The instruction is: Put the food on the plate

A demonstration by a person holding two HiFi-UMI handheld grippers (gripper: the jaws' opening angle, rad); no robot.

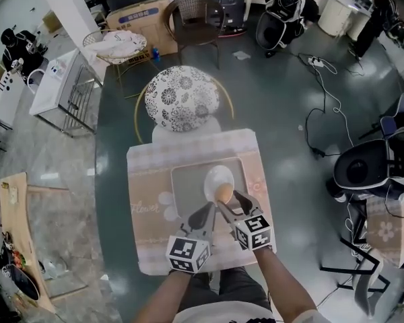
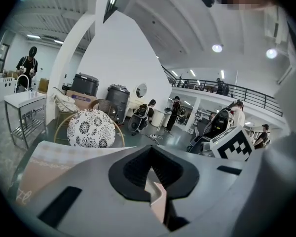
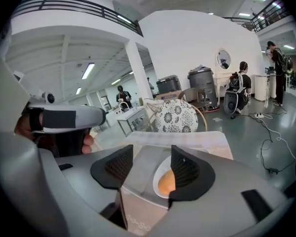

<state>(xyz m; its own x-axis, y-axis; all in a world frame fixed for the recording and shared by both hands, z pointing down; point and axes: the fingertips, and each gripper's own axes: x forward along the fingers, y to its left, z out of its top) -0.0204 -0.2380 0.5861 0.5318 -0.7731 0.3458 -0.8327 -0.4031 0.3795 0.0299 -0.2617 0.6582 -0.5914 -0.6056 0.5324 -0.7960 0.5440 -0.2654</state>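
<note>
Orange food point(image 1: 223, 192) on white plate point(image 1: 215, 175); right gripper point(image 1: 230, 202) wide apart and empty, left gripper point(image 1: 207, 214) closed, empty.

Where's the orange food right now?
In the head view the orange food sits on the white plate, at the right of the grey mat, just beyond the jaws of the right gripper.
</note>
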